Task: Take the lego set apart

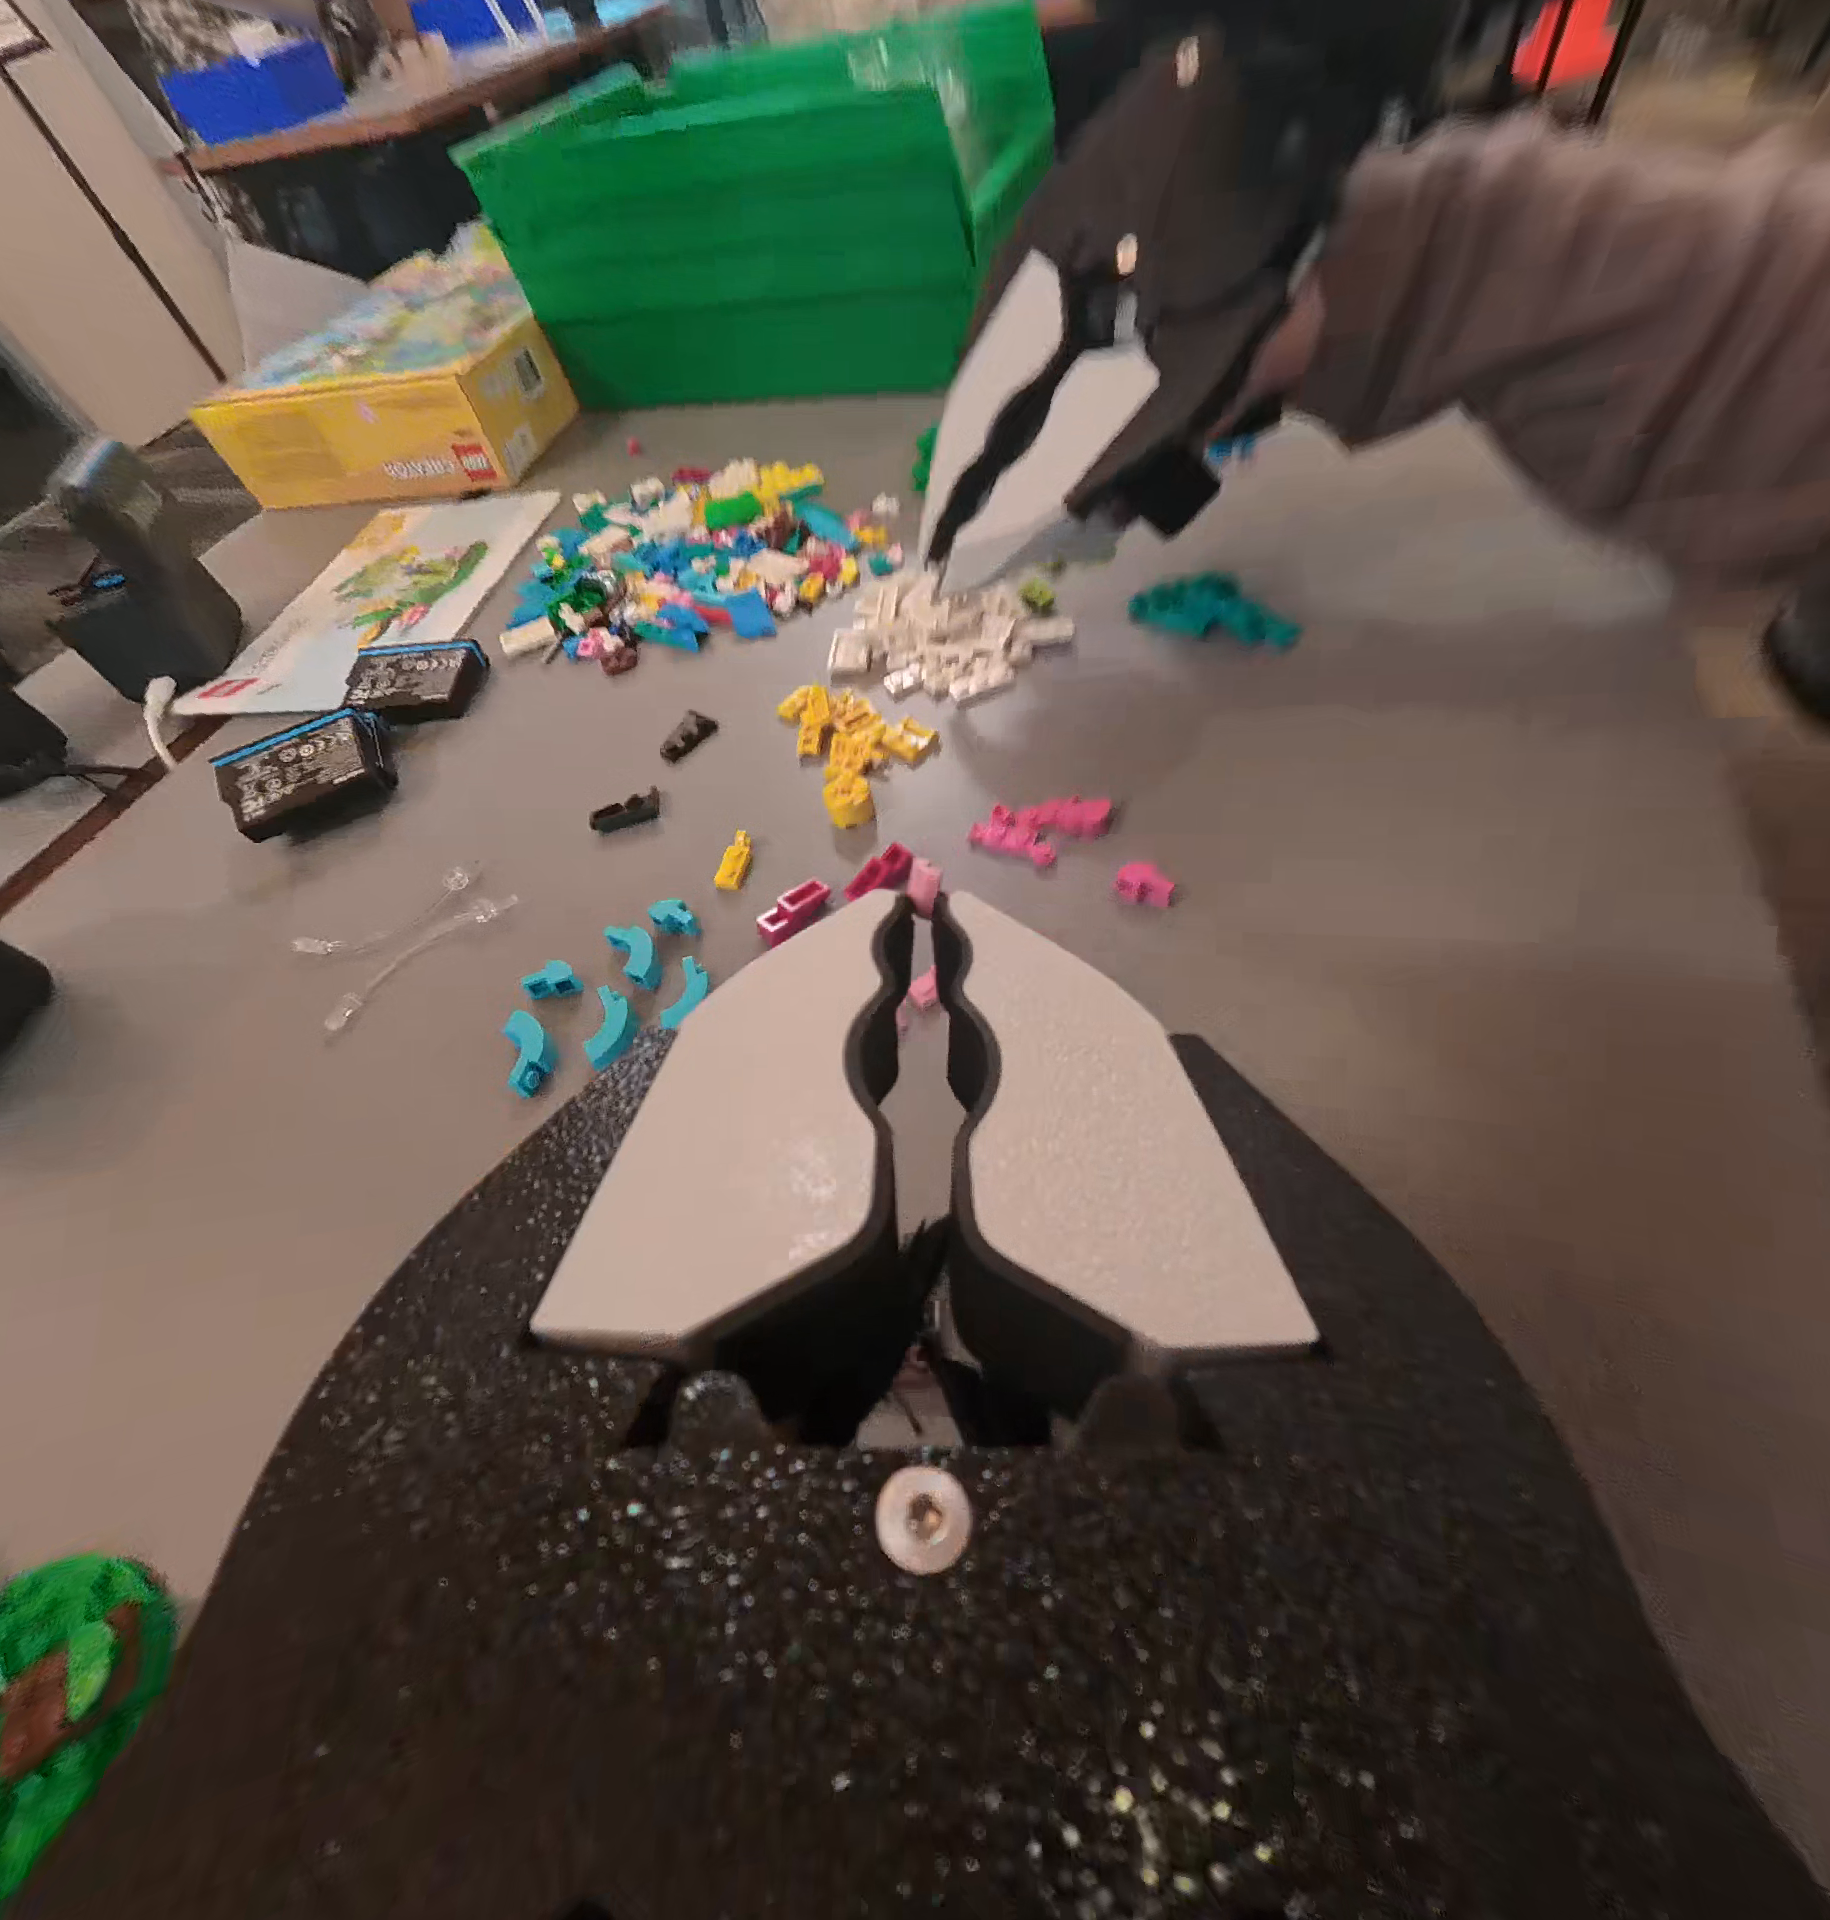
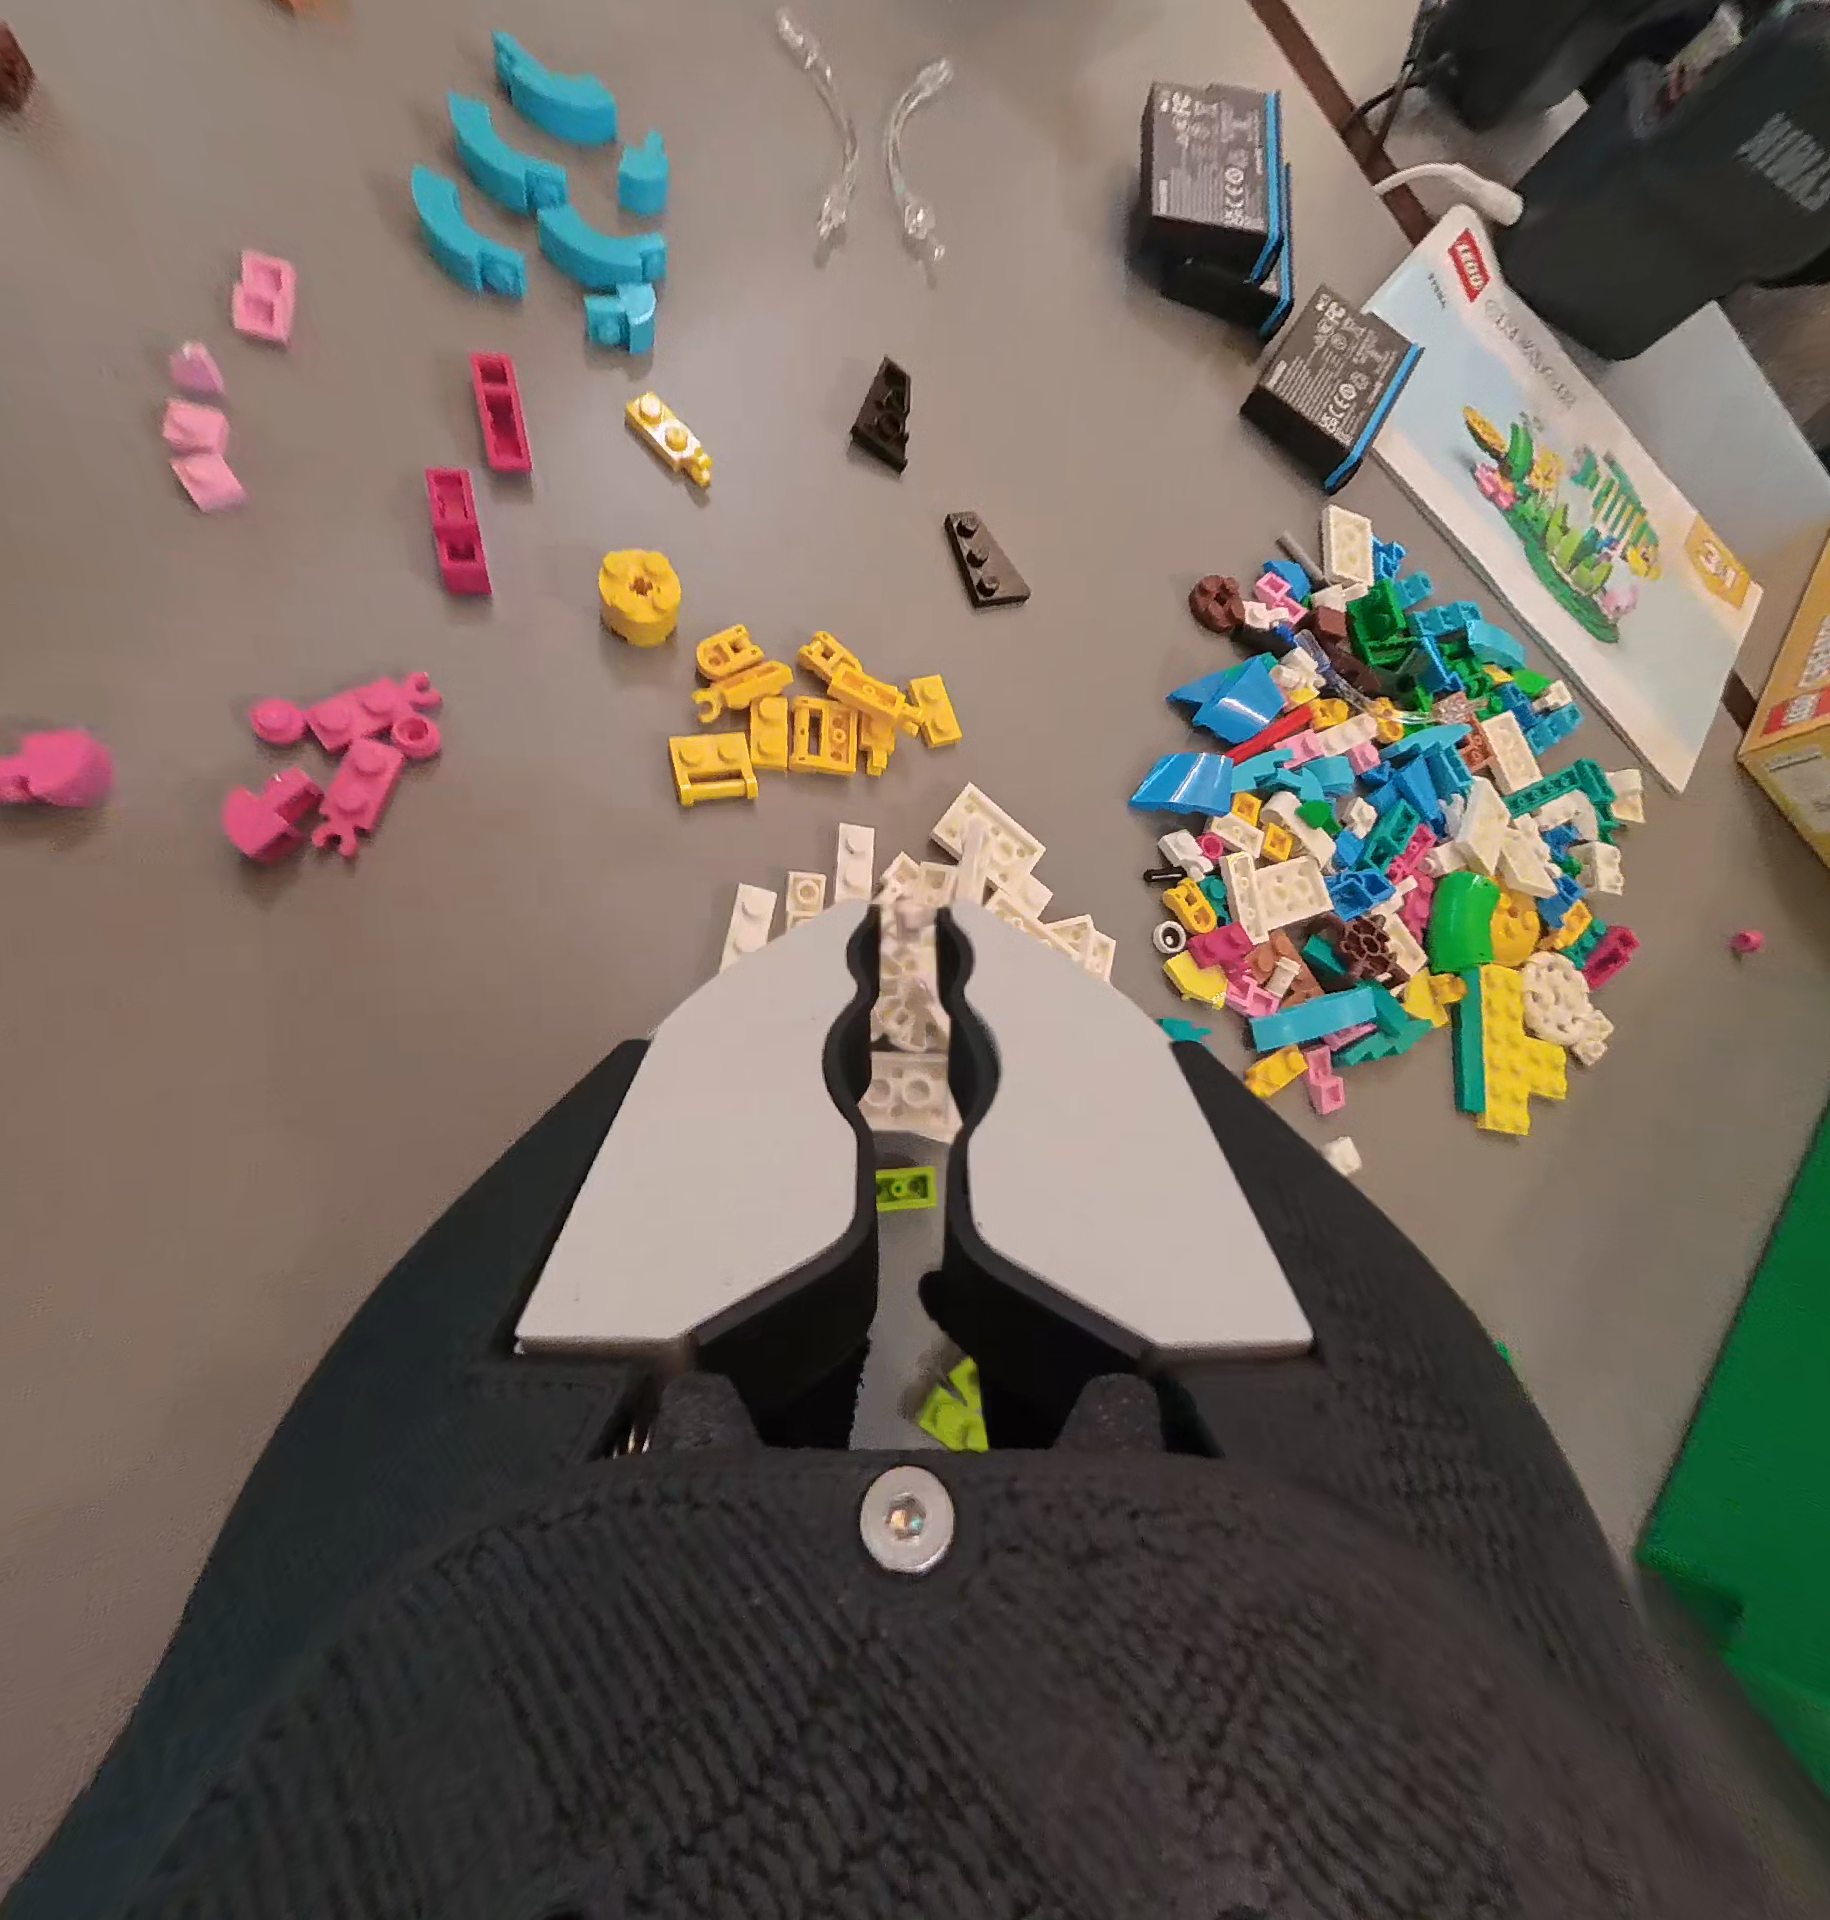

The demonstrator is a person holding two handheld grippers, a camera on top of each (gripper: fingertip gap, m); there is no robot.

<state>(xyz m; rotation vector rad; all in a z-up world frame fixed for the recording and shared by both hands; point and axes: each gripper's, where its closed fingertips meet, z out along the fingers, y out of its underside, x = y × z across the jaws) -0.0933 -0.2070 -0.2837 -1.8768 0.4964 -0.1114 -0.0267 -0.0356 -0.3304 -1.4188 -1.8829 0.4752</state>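
Note:
Loose lego pieces lie sorted by colour on a grey table (image 2: 215, 1143). My right gripper (image 2: 909, 916) points down onto the white pile (image 2: 994, 862) and is shut on a small white piece (image 2: 906, 935). In the left wrist view it (image 1: 937, 561) touches that pile (image 1: 942, 644). My left gripper (image 1: 921, 909) hangs above the table with its jaws together and nothing held. Light pink pieces (image 1: 923, 878) show past its tips. A blurred green and brown lego build (image 1: 49, 1704) sits at the lower left.
A mixed heap (image 2: 1410, 831), yellow pieces (image 2: 817, 717), pink pieces (image 2: 339, 748) and blue curved pieces (image 2: 537, 187) surround the white pile. A booklet (image 2: 1565, 499), a yellow box (image 2: 1825, 707), black battery packs (image 2: 1212, 197) and green bins (image 1: 765, 229) line the far side. A person's sleeve (image 1: 1597, 332) reaches in. Left tips to right tips: about 20 cm.

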